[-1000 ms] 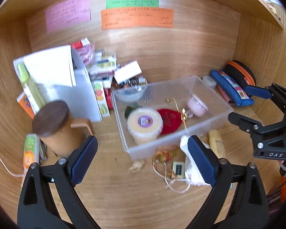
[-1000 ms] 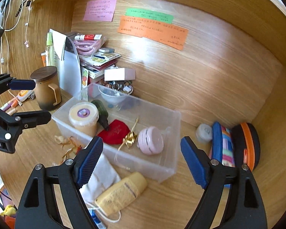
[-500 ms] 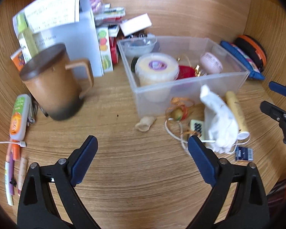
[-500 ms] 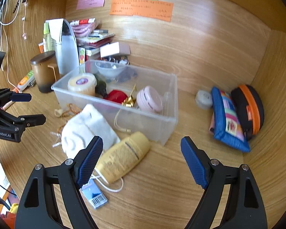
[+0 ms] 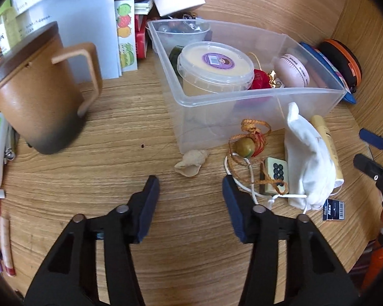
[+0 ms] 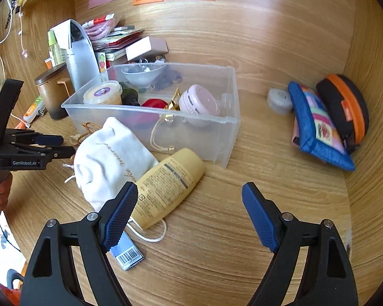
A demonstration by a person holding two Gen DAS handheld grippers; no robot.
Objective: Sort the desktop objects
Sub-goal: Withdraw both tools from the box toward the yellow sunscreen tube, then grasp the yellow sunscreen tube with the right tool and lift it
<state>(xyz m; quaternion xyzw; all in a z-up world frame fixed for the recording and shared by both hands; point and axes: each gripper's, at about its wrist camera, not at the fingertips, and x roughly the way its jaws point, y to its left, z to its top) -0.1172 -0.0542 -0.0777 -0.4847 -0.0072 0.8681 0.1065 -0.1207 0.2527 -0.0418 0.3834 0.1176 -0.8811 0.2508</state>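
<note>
From the left wrist, the left gripper (image 5: 190, 191) hangs over bare desk (image 5: 94, 183) with its jaws part-way apart; they have just been closing, and nothing sits between the pads. Just ahead of them lies a pale shell (image 5: 191, 162), close to the near wall of the clear plastic bin (image 5: 242, 112). To its right lie a bead on an orange cord (image 5: 245, 146), a mahjong tile (image 5: 276, 176) and a white drawstring pouch (image 5: 310, 163), whose long axis runs from the bin toward the camera. A cream tube (image 5: 328, 142) lies along the pouch's far side. A brown lidded mug (image 5: 35, 102) stands upright at left. From the right wrist, the right gripper (image 6: 189, 215) holds its jaws wide apart over the desk, clamped on nothing. The cream tube (image 6: 167, 188) lies flat, its long axis slanting from the lower left, beside the left fingertip (image 6: 121, 214), up toward the bin's (image 6: 150, 112) near right corner. It rests against the white pouch (image 6: 109, 160). A small barcoded card (image 6: 127, 253) lies under the left finger. A blue pouch (image 6: 316, 132) and an orange-zipped case (image 6: 344, 107) lean together in the far right corner.
</note>
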